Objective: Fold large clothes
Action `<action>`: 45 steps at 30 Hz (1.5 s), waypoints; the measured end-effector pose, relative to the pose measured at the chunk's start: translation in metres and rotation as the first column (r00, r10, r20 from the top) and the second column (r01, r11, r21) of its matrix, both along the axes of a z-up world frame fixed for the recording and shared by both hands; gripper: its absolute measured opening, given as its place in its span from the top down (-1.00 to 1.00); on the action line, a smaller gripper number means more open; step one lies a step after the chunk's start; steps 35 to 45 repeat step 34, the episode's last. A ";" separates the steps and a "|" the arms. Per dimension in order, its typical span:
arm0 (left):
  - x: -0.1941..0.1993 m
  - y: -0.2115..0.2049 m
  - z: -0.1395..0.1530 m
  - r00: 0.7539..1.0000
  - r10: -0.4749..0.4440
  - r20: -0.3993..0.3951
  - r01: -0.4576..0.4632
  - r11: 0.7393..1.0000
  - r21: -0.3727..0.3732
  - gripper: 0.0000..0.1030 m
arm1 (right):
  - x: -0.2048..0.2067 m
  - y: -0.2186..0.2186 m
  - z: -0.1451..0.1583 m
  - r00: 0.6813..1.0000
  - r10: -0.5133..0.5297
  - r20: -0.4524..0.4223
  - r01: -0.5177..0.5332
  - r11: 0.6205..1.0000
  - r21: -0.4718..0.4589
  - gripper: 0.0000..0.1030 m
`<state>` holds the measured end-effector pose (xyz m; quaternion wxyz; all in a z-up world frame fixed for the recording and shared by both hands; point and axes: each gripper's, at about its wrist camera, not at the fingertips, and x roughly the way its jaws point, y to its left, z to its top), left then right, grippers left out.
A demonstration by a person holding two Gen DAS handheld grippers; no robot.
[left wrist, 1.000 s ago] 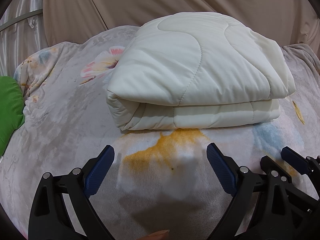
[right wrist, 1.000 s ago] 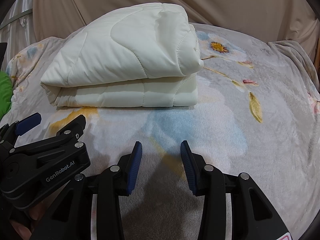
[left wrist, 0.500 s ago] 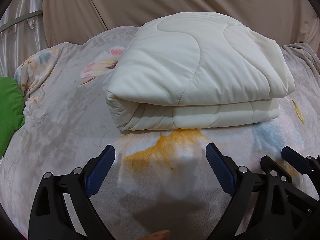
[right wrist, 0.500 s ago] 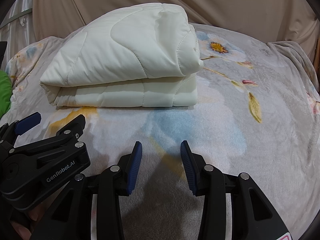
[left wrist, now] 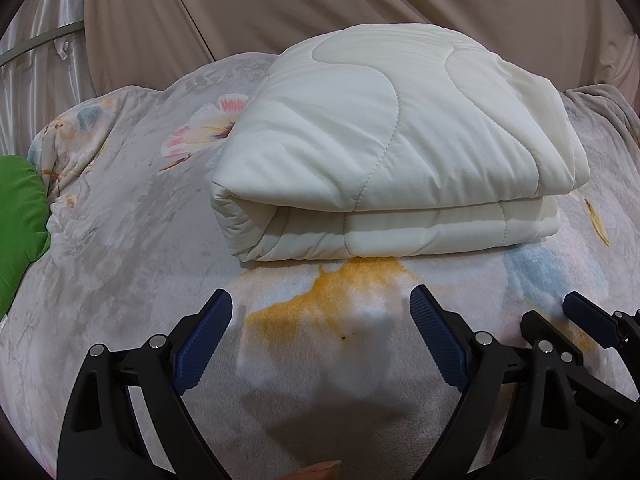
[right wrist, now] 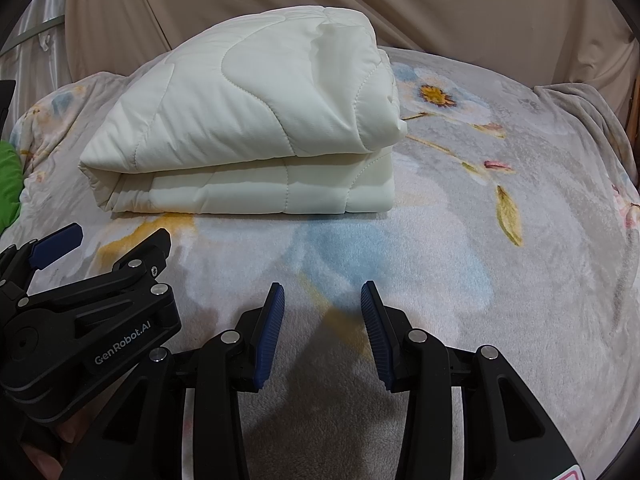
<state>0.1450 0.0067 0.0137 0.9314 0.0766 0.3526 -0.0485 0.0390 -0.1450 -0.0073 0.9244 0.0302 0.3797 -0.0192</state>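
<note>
A cream quilted comforter [left wrist: 384,152] lies folded into a thick rectangular bundle on the floral grey blanket [left wrist: 120,240]; it also shows in the right wrist view [right wrist: 256,128]. My left gripper [left wrist: 320,312] is open wide and empty, hovering over the blanket a little in front of the bundle's near edge. My right gripper [right wrist: 322,312] is open with a narrower gap, empty, in front of the bundle's right half. Each gripper shows at the edge of the other's view.
A green cushion [left wrist: 18,224] lies at the left edge of the bed. A beige drape [left wrist: 320,8] hangs behind the bed, with a shiny curtain and a rail [left wrist: 36,40] at the far left. The blanket's right side [right wrist: 540,240] is flat.
</note>
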 end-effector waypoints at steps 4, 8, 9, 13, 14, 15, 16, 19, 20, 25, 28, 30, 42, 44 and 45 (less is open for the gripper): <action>0.000 0.000 0.000 1.000 0.000 0.001 0.000 1.000 0.001 -0.71 | 0.000 -0.001 0.000 1.000 0.000 0.000 0.000 1.000 -0.001 0.21; 0.000 0.000 0.000 1.000 0.000 0.001 0.000 1.000 0.001 -0.70 | 0.000 0.000 0.000 1.000 0.001 0.000 -0.001 1.000 -0.001 0.21; 0.000 0.000 0.000 1.000 0.000 0.001 0.000 1.000 0.001 -0.70 | 0.000 0.000 0.000 1.000 0.002 0.000 -0.002 1.000 -0.001 0.21; 0.000 0.001 0.001 1.000 0.001 0.004 -0.001 1.000 0.005 -0.70 | 0.000 -0.001 0.000 1.000 0.002 0.000 -0.002 1.000 -0.002 0.21; 0.000 0.001 0.001 1.000 0.001 0.005 -0.001 1.000 0.006 -0.70 | 0.000 -0.001 0.000 1.000 0.002 0.000 -0.002 1.000 -0.002 0.21; 0.000 0.002 0.001 1.000 0.002 0.006 -0.002 1.000 0.008 -0.70 | 0.000 -0.001 0.000 1.000 0.002 0.000 -0.002 1.000 -0.002 0.21; 0.000 0.001 0.001 1.000 0.002 0.007 -0.002 1.000 0.009 -0.70 | -0.001 -0.001 0.000 1.000 0.003 0.000 -0.003 1.000 -0.002 0.21; -0.001 0.001 0.001 1.000 0.002 0.011 -0.002 1.000 0.013 -0.69 | -0.001 -0.001 0.000 1.000 0.003 0.001 -0.003 1.000 -0.002 0.21; -0.001 0.000 0.001 1.000 0.002 0.012 -0.002 1.000 0.013 -0.69 | -0.001 -0.001 0.000 1.000 0.003 0.001 -0.003 1.000 -0.001 0.21; -0.001 0.000 0.001 1.000 0.002 0.011 -0.002 1.000 0.014 -0.68 | -0.001 0.000 0.000 1.000 0.002 0.000 -0.002 1.000 -0.005 0.21; -0.002 -0.001 0.001 1.000 -0.001 0.012 0.001 1.000 0.018 -0.62 | 0.000 -0.001 0.000 1.000 0.004 -0.001 -0.004 1.000 -0.011 0.21; -0.001 0.000 0.001 1.000 -0.003 0.012 0.003 1.000 0.020 -0.61 | 0.000 -0.003 0.000 1.000 0.005 -0.001 -0.005 1.000 -0.012 0.21; -0.001 -0.001 0.000 1.000 -0.005 0.010 0.004 1.000 0.019 -0.61 | 0.000 -0.004 0.000 1.000 0.006 -0.001 -0.006 1.000 -0.013 0.21; -0.001 -0.001 0.000 1.000 -0.005 0.010 0.004 1.000 0.019 -0.61 | 0.000 -0.004 0.000 1.000 0.006 -0.001 -0.006 1.000 -0.013 0.21; -0.001 -0.001 0.000 1.000 -0.005 0.010 0.004 1.000 0.019 -0.61 | 0.000 -0.004 0.000 1.000 0.006 -0.001 -0.006 1.000 -0.013 0.21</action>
